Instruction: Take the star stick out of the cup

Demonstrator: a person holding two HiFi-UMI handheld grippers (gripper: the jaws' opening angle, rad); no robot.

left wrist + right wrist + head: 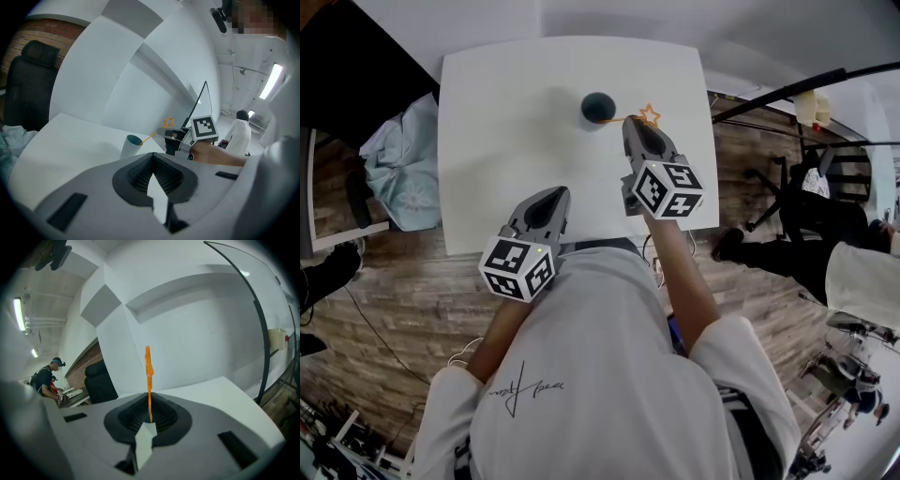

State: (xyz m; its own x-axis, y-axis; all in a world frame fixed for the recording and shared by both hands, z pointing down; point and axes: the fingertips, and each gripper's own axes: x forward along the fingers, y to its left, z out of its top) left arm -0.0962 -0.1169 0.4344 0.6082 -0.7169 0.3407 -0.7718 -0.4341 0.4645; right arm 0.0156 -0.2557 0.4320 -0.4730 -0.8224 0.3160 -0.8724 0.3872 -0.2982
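On the left side of the table, close to its near edge, the left hand-held gripper hovers with its jaws together and nothing between its pads. It sits well apart from the cup.

Further in, towards the far middle of the table, the cup stands upright, pale outside and teal inside. The left gripper view shows the cup from the side, with the thin orange shaft of the star stick rising out of its mouth and leaning to the right. The lower end of the stick still reaches into the cup opening, and the outlined star at its top hangs above the table, just right of the rim.

Just right of the cup, the right hand-held gripper is clamped on the star stick. Its own view shows the shaft pinched between the two dark ribbed pads, running up and away from the jaws, with the star seen edge-on near the top. The tip of this hand-held gripper sits beside the cup without touching it.
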